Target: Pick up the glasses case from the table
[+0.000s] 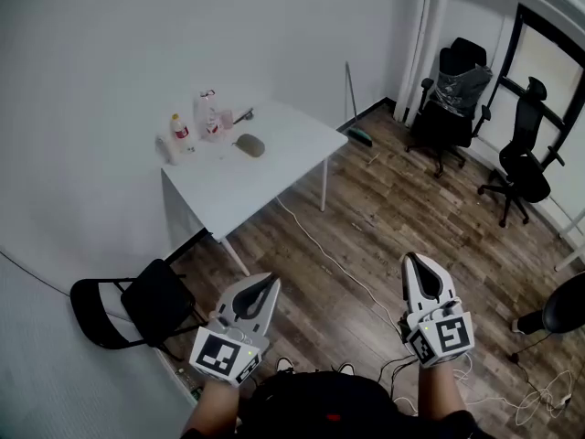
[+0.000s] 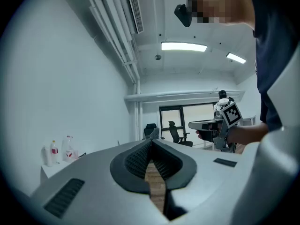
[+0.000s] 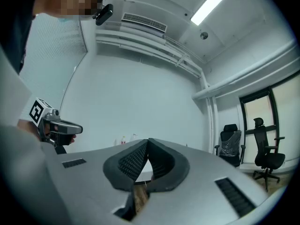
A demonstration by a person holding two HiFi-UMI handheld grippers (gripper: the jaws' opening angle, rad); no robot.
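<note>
The glasses case [image 1: 249, 144], a grey-brown oval, lies on the white table [image 1: 274, 167] across the room, near its middle. Both grippers are held level over the wooden floor, far short of the table. My left gripper [image 1: 271, 283] has its jaws closed tip to tip, with nothing between them [image 2: 151, 142]. My right gripper [image 1: 411, 260] is likewise shut and empty [image 3: 147, 141]. Each gripper view shows the other gripper off to the side: the right gripper [image 2: 211, 124] and the left gripper [image 3: 61, 127]. The case itself is hidden in both gripper views.
Bottles [image 1: 180, 130] and a clear container [image 1: 208, 113] stand at the table's far left corner. A black chair [image 1: 137, 307] sits near my left side. Two office chairs [image 1: 454, 94] [image 1: 526, 158] stand at the right by the window, a broom [image 1: 355, 108] leans on the wall, and a cable [image 1: 329, 254] runs across the floor.
</note>
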